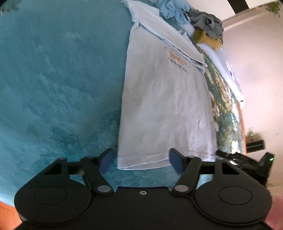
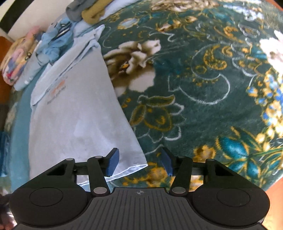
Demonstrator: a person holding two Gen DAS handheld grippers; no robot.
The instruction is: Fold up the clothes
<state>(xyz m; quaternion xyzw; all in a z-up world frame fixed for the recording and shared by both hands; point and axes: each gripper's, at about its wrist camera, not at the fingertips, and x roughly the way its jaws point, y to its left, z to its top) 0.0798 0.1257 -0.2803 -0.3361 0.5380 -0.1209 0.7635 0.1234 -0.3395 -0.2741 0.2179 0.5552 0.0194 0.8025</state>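
Observation:
A pale white T-shirt (image 1: 164, 106) with an orange print lies flat on the bed, folded lengthwise into a long strip, its hem toward me. It also shows in the right wrist view (image 2: 77, 109). My left gripper (image 1: 141, 159) is open and empty, just above the hem's left part. My right gripper (image 2: 139, 161) is open and empty over the hem's right corner (image 2: 139, 163). The right gripper's body (image 1: 247, 162) shows at the right edge of the left wrist view.
The shirt lies across a teal blanket (image 1: 53, 88) and a dark green floral blanket (image 2: 203, 88). Crumpled clothes are piled past the collar: light blue (image 1: 173, 10), grey (image 1: 208, 21), mustard (image 1: 207, 39). A folded stack (image 2: 16, 60) sits far left. A pink wall (image 1: 256, 62) lies beyond the bed.

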